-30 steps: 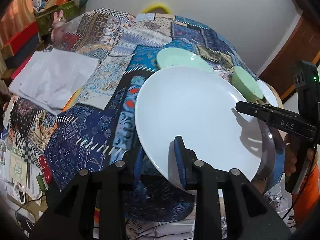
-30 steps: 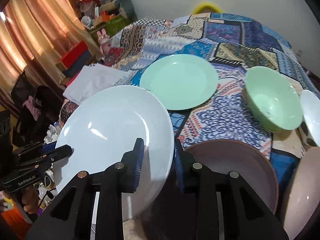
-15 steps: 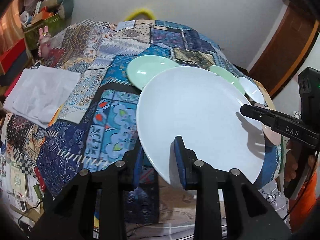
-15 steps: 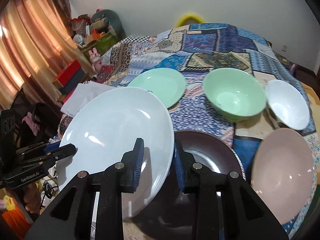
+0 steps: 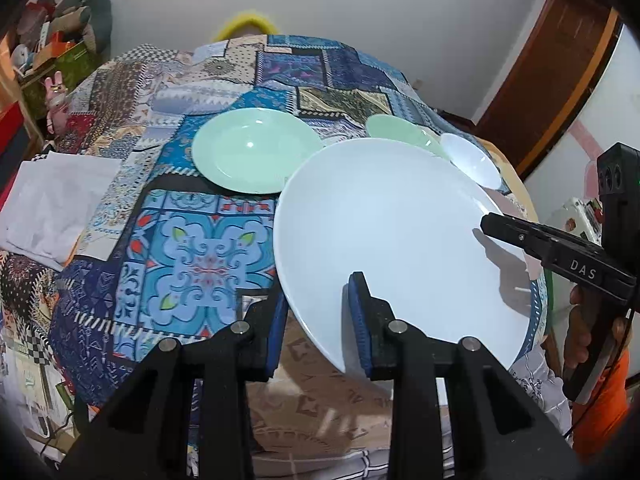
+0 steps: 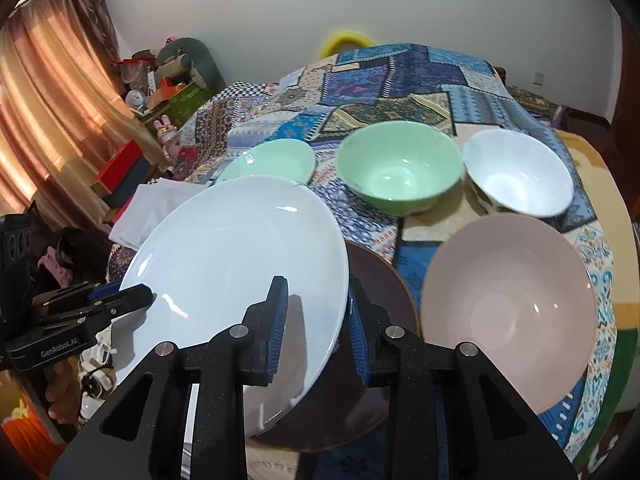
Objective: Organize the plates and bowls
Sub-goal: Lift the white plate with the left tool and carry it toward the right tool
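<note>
A large white plate [image 5: 392, 224] is held above the patchwork table by both grippers. My left gripper [image 5: 316, 320] is shut on its near rim. My right gripper [image 6: 316, 320] is shut on the opposite rim of the white plate [image 6: 232, 256]. Under it lies a dark brown plate [image 6: 380, 280], mostly hidden. A green plate [image 5: 256, 148] lies farther back; it also shows in the right wrist view [image 6: 272, 160]. A green bowl [image 6: 396, 168], a white bowl [image 6: 520, 176] and a pink bowl [image 6: 508, 300] stand to the right.
A folded white cloth [image 5: 52, 196] lies at the table's left edge. Boxes and toys [image 6: 160, 88] crowd the floor by the curtain [image 6: 44, 96]. A wooden door [image 5: 552, 64] is at the far right.
Both grippers have lifted the white plate higher and back, off the brown plate. More of the bowls and the table's far side come into view.
</note>
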`<state>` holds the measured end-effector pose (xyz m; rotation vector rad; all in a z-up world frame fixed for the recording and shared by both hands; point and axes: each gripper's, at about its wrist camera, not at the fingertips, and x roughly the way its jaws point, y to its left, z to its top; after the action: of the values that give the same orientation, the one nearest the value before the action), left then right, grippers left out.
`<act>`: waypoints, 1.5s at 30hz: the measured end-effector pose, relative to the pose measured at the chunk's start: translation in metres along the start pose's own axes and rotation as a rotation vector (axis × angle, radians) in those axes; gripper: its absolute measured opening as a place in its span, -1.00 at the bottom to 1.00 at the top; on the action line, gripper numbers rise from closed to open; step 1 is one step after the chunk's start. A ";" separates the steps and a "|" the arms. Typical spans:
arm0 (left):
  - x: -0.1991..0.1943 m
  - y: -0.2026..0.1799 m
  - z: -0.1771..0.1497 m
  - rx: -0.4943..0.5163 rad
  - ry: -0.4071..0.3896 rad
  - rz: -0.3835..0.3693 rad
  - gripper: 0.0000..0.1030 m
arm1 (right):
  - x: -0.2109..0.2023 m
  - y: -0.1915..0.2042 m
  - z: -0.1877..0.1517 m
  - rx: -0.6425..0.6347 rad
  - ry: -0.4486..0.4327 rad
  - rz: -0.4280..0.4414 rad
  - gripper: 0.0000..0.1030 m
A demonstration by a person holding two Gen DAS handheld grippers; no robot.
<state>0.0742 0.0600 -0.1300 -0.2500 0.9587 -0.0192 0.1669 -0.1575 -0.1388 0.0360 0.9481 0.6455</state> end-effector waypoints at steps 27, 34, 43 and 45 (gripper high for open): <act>0.069 -0.015 -0.013 0.026 0.171 0.008 -0.41 | 0.018 -0.033 -0.034 0.073 0.076 -0.012 -0.48; 0.079 -0.013 -0.010 0.023 0.178 0.009 -0.41 | 0.017 -0.032 -0.037 0.069 0.080 -0.031 -0.48; 0.089 -0.016 -0.008 0.039 0.190 0.010 -0.41 | 0.016 -0.033 -0.039 0.073 0.071 -0.075 -0.47; 0.091 -0.018 -0.007 0.047 0.186 0.017 -0.41 | 0.015 -0.034 -0.038 0.075 0.070 -0.074 -0.47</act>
<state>0.1229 0.0291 -0.2037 -0.1985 1.1445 -0.0498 0.1609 -0.1867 -0.1835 0.0450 1.0365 0.5451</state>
